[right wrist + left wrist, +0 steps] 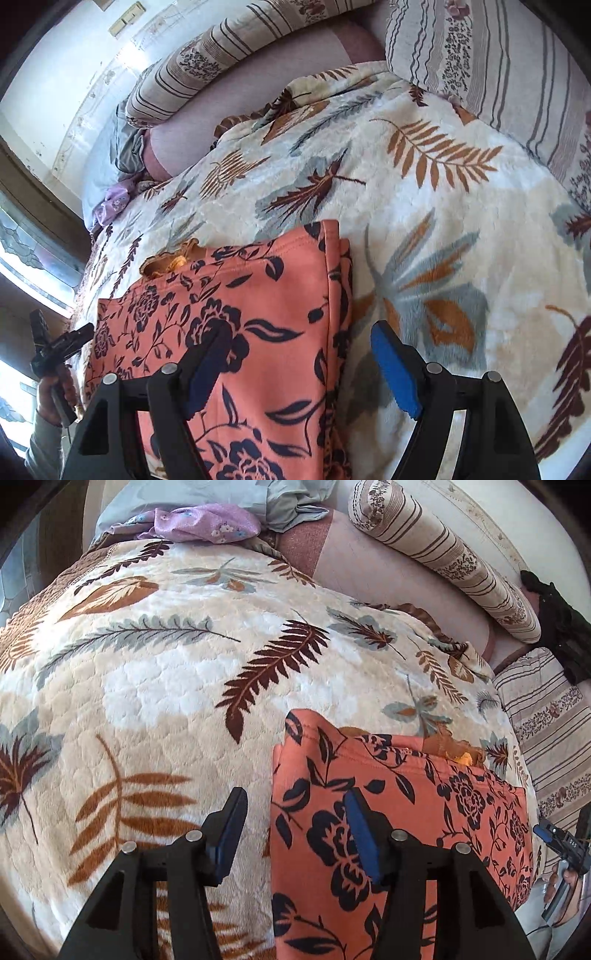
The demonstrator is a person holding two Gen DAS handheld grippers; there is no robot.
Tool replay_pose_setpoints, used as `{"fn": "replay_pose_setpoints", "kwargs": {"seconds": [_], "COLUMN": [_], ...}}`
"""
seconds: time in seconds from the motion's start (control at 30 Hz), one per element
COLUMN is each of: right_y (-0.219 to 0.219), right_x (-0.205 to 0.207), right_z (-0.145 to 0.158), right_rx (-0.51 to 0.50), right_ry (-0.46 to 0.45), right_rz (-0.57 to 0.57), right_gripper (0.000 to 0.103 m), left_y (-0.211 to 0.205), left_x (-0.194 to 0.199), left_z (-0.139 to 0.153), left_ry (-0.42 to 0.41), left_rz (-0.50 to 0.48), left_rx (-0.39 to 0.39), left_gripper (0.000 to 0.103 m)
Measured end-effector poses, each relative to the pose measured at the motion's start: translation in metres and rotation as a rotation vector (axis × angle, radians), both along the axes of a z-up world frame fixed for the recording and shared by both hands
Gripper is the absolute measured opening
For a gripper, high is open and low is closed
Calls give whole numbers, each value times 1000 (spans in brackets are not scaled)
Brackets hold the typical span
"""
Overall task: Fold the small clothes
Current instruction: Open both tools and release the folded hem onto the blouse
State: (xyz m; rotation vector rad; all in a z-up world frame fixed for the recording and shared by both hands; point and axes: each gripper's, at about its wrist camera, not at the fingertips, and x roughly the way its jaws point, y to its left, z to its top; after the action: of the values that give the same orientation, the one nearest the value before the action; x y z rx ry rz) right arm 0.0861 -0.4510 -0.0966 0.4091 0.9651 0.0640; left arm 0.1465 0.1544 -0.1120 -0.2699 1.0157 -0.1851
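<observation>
The coral floral garment (399,812) lies flat on the bed's leaf-print blanket (166,686), already doubled into a panel, with a mustard piece (173,262) peeking from under its far edge. The left gripper (295,834) and right gripper (295,369) each straddle a side edge, fingers spread and gripping nothing, probably lining up the next fold. No containers are visible.
</observation>
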Motion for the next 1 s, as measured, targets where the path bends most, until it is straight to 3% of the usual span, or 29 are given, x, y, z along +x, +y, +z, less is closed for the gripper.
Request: {"fn": "replay_pose_setpoints", "kwargs": {"seconds": [0.07,0.17,0.23,0.27,0.3,0.33,0.5,0.6,0.67,0.7,0.73,0.8,0.83,0.87,0.9,0.93,1.0], "right_y": [3,10,19,23,28,31,36,21,14,11,7,-1,-5,-8,-11,-12,-14], "right_x": [14,32,43,46,47,46,23,19,29,37,44,39,36,35,33,30,16], "right_z": [-7,-16,-24,-25,-23,-18,29,36,13,-8,-30,-33,-28,-25,-21,-14,5], "right_rx": [-41,-107,-137,-164,-187,-207,-300,-292,-298,-266,-200,-136,-108,-84,-87,-103,-81], "right_ry": [5,14,47,55,55,50,-87,-110,-56,5,79,45,42,42,47,40,-22], "right_rz": [1,4,36,47,62,73,57,-11,-33,-18,-1,-50,-65,-72,-79,-93,-113], "right_gripper": [80,61,38,36,29,15,7,7,7,7,11,14,19,25,49,77,78], "left_y": [-3,-8,-13,-16,-17,-17,-19,-25,-29,-29,-25,-21,-20,-17,-15,-12,-5], "left_x": [8,15,19,21,21,21,1,5,25,36,40,38,37,35,33,29,16], "left_z": [-4,-10,-15,-16,-15,-12,31,34,5,-17,-31,-21,-15,-9,-2,7,28], "left_ry": [10,21,33,42,34,23,-140,-185,-107,-21,15,-10,-11,-19,-31,-45,-90], "left_rz": [-2,-10,-31,-39,-38,-38,-52,-54,-49,-43,-28,-14,-13,-6,3,18,46], "left_rx": [10,22,49,65,77,75,65,110,157,159,136,118,115,126,148,166,143], "left_gripper": [56,56,32,15,12,10,7,7,7,8,8,10,10,22,32,34,36]}}
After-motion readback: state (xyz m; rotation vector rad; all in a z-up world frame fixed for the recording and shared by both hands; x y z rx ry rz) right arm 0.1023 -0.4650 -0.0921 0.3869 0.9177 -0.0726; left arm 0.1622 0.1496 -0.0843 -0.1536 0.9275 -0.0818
